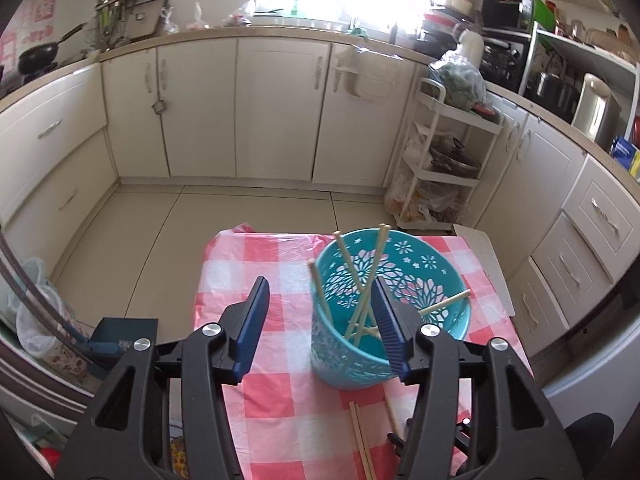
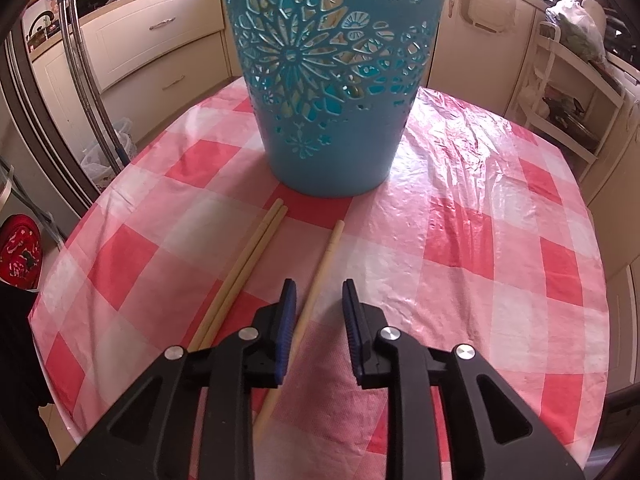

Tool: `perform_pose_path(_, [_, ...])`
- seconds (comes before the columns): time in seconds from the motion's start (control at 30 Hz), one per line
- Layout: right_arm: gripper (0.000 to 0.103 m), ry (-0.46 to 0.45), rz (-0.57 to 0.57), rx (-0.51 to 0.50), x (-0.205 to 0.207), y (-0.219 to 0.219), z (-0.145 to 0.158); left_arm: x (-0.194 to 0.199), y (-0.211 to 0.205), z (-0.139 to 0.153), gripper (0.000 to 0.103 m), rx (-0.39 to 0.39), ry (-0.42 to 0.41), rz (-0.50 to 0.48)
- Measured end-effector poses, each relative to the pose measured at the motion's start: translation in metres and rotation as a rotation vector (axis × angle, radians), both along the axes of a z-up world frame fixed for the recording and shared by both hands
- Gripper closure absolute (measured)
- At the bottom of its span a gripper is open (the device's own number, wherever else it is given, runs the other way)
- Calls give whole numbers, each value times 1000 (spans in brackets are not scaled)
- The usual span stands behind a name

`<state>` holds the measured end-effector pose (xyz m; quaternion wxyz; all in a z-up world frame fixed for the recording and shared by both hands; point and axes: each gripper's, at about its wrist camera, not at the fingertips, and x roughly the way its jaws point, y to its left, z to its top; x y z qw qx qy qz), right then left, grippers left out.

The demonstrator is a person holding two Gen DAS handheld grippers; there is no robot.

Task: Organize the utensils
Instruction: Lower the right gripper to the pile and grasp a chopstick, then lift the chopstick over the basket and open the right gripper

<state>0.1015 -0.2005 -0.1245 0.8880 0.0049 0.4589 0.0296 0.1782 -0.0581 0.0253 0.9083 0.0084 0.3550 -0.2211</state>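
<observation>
Landmark: the teal basket (image 1: 348, 360) with cut-out flower patterns stands upright on the red-and-white checked tablecloth (image 1: 280, 408); every place below is given from it.
Chopsticks in the basket: several pale wooden chopsticks (image 1: 362, 280) lean crossed inside it, their tips above the rim; one (image 1: 444, 304) lies lower, slanting toward the basket's right rim.
Chopsticks on the cloth: a pair (image 2: 244, 264) lies side by side just in front of the basket's base, toward you; a single chopstick (image 2: 320, 272) lies just to the right of that pair, near it but apart, and also stops short of the base.
Your left gripper: your left gripper (image 1: 320, 308) hovers at the basket's near rim with its jaws standing well apart. The blue pad on one finger (image 1: 252, 328) is off the basket's left side, over the cloth; the other is over the basket's mouth, in front of the leaning sticks. Nothing is held between them.
Your right gripper: your right gripper (image 2: 318, 304) is low over the cloth, in front of the basket, with a narrow gap between its jaws. The single chopstick runs under the gap, close along the left pad. You cannot tell whether that pad touches it; the pads do not pinch it.
Surroundings: cream kitchen cabinets (image 1: 280, 108) and a white tiered cart (image 1: 444, 152) stand beyond the basket, well apart from it.
</observation>
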Motion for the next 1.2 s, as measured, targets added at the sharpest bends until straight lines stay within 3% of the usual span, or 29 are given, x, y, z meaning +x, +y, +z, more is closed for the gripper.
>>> perform_pose_path(0.1, [80,-12,0,5,-1,0,-1,7,12,-12,52,-27,23,38])
perform_pose_path(0.17, [93,-19,4,9,-2,-1,-2,12,17,-21,52,-25,42,61])
perform_pose_path(0.6, [97,44,-11,279,-6,-28,-1,16,29,-39,52,-9,78,102])
perform_pose_path(0.73, [97,24,19,399,-16,-31,21,18,34,-40,52,-22,84,126])
perform_pose_path(0.87, [97,-98,44,563,-30,-50,70,22,42,-41,52,-46,103,158])
perform_pose_path(0.97, [97,-235,55,617,-30,-64,120,24,46,-43,52,-51,109,184])
perform_pose_path(1.1, [97,-483,56,623,-18,-75,190,22,45,-42,48,-22,76,211])
perform_pose_path(1.2, [97,-649,17,569,2,-73,221,18,40,-39,43,9,42,218])
